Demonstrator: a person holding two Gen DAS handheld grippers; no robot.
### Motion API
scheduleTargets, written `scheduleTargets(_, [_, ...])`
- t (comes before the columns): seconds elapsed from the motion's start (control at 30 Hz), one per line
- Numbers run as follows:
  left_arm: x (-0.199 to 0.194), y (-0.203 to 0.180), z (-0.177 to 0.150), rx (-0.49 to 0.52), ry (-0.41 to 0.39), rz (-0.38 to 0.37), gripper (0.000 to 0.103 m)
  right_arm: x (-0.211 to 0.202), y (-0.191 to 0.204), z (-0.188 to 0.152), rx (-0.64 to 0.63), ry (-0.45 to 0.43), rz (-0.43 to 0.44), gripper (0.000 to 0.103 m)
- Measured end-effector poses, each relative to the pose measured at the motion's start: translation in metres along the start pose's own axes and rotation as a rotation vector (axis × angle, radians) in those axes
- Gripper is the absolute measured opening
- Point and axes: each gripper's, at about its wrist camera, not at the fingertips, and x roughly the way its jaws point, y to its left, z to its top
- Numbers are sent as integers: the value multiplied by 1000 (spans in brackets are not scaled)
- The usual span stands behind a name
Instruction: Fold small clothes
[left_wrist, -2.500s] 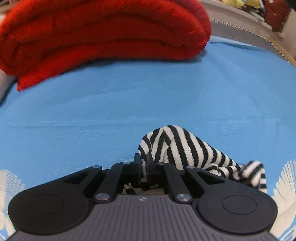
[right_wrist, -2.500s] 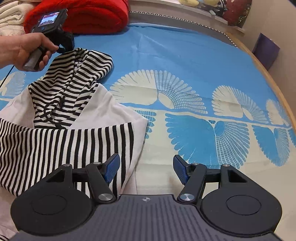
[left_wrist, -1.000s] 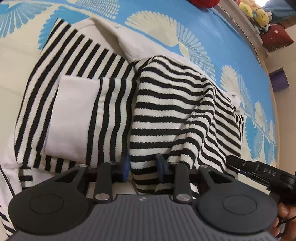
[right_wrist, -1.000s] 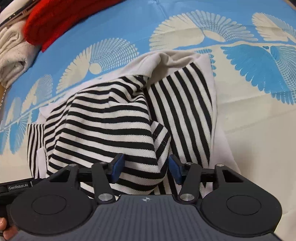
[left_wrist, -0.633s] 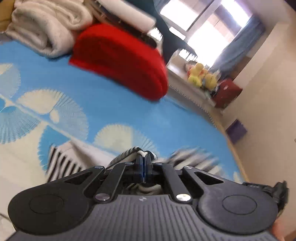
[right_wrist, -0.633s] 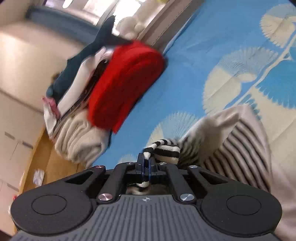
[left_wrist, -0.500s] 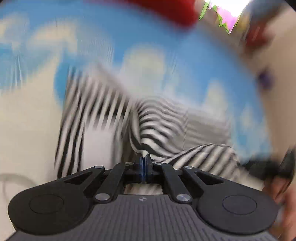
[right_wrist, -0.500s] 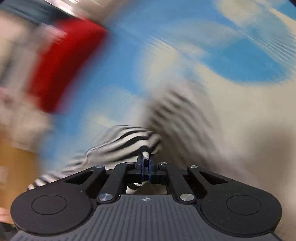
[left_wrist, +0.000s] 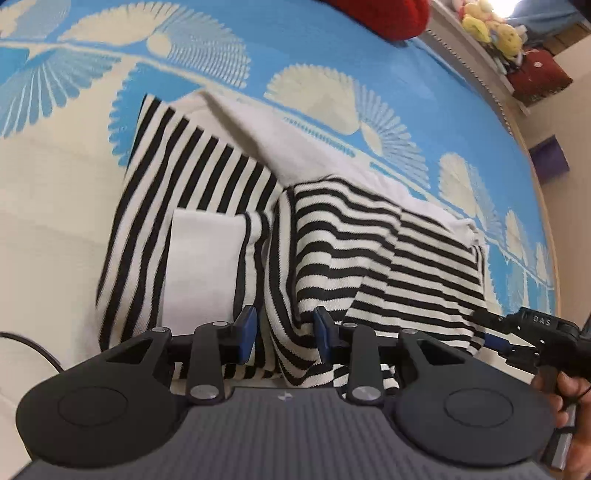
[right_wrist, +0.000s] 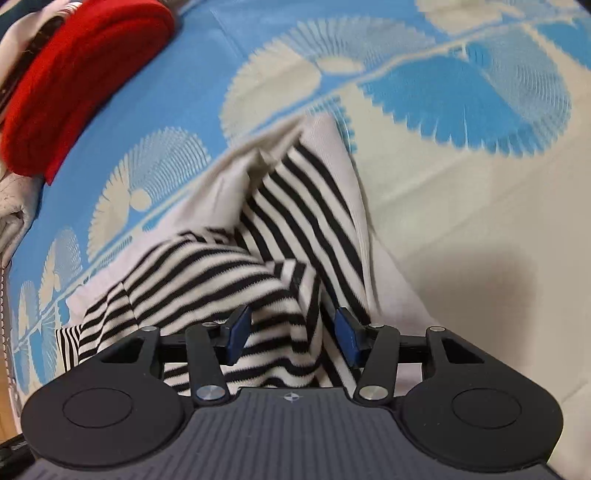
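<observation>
- The striped garment (left_wrist: 332, 240), black-and-white with plain white panels, lies on a blue-and-cream patterned spread (left_wrist: 55, 184); whether that covers a bed or a mat cannot be told.
- In the left wrist view, a striped flap (left_wrist: 369, 258) is already laid over the garment's middle, and beside it lies a white rectangular panel (left_wrist: 201, 269) on the striped body.
- The left gripper (left_wrist: 284, 330) points steeply down at the near edge of the flap. Its jaws are opening: the blue fingers (left_wrist: 246, 328) stand apart with striped cloth showing between them, but the pads do not press on it.
- The right gripper (right_wrist: 291, 334) is at the other near corner of the flap, seen also at the right edge of the left view in a person's hand (left_wrist: 570, 391). Its jaws too are opening, with cloth showing between them and no pinch visible.
- Judged from this, one fold has just been set down and let go. The result is loose: the flap is rumpled and skewed, and a white edge (right_wrist: 343, 177) sticks out past the stripes.
- Likely left: smoothing, at least one more fold to make the bundle compact, and perhaps setting it aside.
- A folded red cloth (right_wrist: 74, 81) lies well apart, at the spread's far end.
</observation>
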Motion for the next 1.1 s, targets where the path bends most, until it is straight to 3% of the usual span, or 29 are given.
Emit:
scheduleTargets(0.1, [6, -1, -2, -5, 0, 0, 34, 1, 8, -4, -46, 7, 21, 22])
scheduleTargets(0.13, [7, -2, -2, -2, -3, -3, 16, 0, 15, -6, -74, 8, 40, 19])
scheduleTargets(0.17, [6, -3, -2, 10, -8, -11, 5, -1, 21, -8, -92, 12, 67, 13])
scheduleTargets(0.2, [3, -6, -2, 33, -22, -18, 4, -1, 24, -8, -93, 23, 120, 7])
scheduleTargets(0.27, [-17, -14, 0, 81, -97, -19, 3, -4, 27, -7, -61, 48, 270, 5])
scheduleTargets(0.37, [-53, -13, 6, 61, -207, -92, 3, -26, 25, 4, 0, -24, 528, 4])
scheduleTargets(0.43, [-63, -6, 10, 49, -230, -62, 3, -37, 21, 11, 6, -49, 585, 4])
scheduleTargets(0.5, [-48, 2, 10, 25, -145, 25, 3, -31, 13, 15, 30, -23, 479, 4])
scheduleTargets(0.57, [-19, 8, 2, 18, -11, 102, 4, -13, 1, 14, 36, 25, 228, 6])
scheduleTargets(0.63, [-5, 6, -3, 41, 48, 95, 7, -1, -7, 9, 12, 28, 0, 11])
scheduleTargets(0.67, [-6, 2, -3, 61, 45, 74, 8, 0, -10, 8, 21, 11, -38, 12])
scheduleTargets(0.73, [-13, -5, 0, 93, 23, 37, 26, -10, -10, 11, 54, -36, -20, 23])
scheduleTargets(0.8, [-23, -6, 3, 91, -21, 19, 38, -27, -6, 12, 67, -115, 38, 44])
scheduleTargets(0.87, [-24, -3, 6, 64, -33, 29, 38, -36, 4, 11, 31, -151, 82, 48])
scheduleTargets(0.97, [-19, 3, 8, 32, -13, 44, 38, -23, 15, 2, -13, -31, 162, 49])
scheduleTargets(1.03, [-15, 5, 7, 33, -6, 41, 38, -6, 16, -5, -30, 47, 88, 49])
scheduleTargets(1.1, [-11, 9, 5, 25, -5, 31, 38, 7, 17, -12, -50, 71, 24, 49])
